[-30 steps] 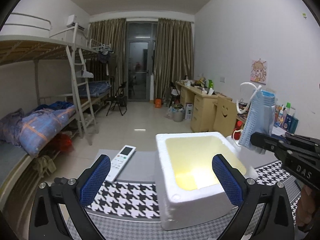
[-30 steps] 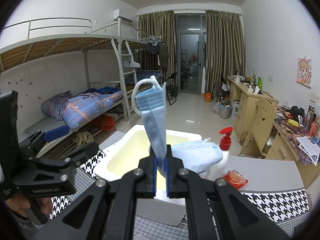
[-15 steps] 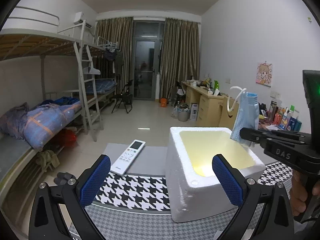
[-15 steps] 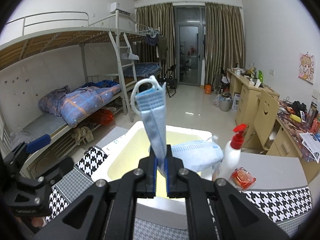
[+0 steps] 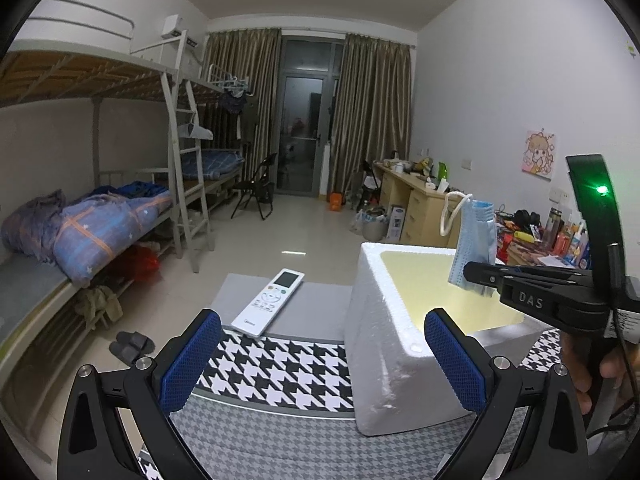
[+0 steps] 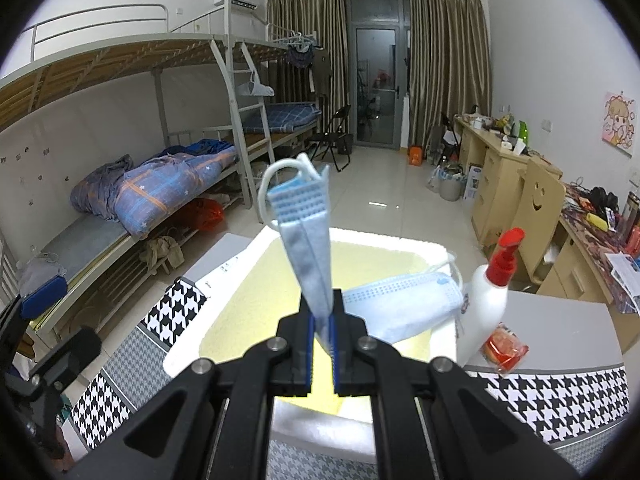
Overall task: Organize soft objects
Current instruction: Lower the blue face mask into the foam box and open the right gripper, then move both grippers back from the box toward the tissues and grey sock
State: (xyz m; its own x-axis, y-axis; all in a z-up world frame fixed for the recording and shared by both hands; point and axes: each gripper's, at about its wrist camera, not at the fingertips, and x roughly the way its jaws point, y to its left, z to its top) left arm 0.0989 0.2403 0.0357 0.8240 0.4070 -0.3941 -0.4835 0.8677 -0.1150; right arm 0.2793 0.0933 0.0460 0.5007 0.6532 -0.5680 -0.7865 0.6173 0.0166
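Houndstooth table [image 5: 280, 368] carried a foam box [image 6: 224, 312]; right gripper [image 6: 322, 332] pinched a blue mask [image 6: 308, 248] above it, left gripper [image 5: 320, 364] gaped empty.

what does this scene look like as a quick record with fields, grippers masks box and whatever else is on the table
right gripper: shut on a folded blue face mask, held upright over the box
left gripper: open, empty, at the box's near side
box: white foam box with yellow inside
second mask: flat blue face mask draped on the box's far right rim
table: white remote control, white bottle with red pump, red packet
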